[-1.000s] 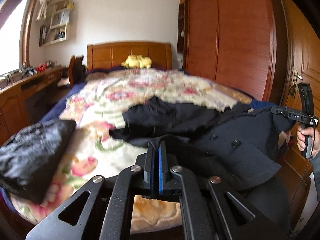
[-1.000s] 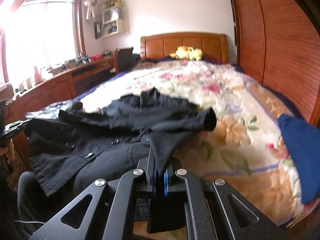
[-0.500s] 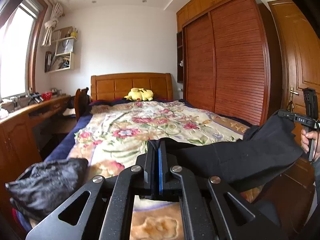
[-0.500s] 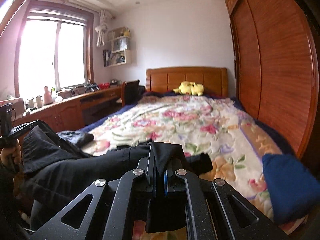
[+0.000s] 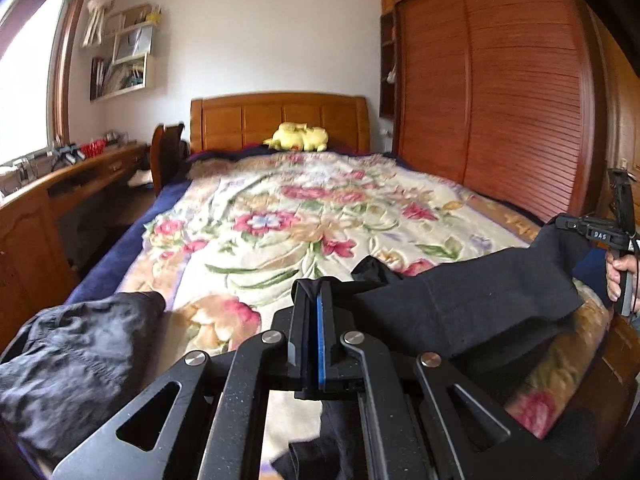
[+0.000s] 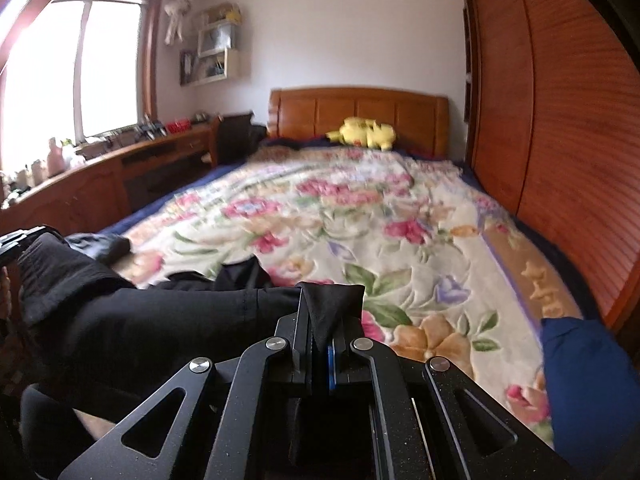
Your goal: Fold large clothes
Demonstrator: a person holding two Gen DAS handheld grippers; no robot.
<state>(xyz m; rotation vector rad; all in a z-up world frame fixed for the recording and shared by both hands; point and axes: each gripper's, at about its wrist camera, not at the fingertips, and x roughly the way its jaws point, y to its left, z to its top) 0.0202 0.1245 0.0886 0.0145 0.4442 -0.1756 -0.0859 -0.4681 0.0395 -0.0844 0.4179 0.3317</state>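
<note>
Black coat (image 5: 460, 304) stretched taut between both grippers, sagging over bed (image 5: 280, 216).

The black garment (image 5: 460, 304) drops out of sight below the left gripper (image 5: 316, 312) and past the bottom edge; the floral bedspread (image 6: 360, 216) is smeared by blur; small things on the counter (image 6: 80, 168) are too tiny to identify; the hand (image 5: 618, 276) is cropped at the right edge.

White letters reading "DAS" stand on a small label on the black body of the right gripper (image 5: 599, 234), seen at about three o'clock in the left wrist view. Gold characters on the blanket border (image 6: 538, 280) are too blurred to read.
</note>
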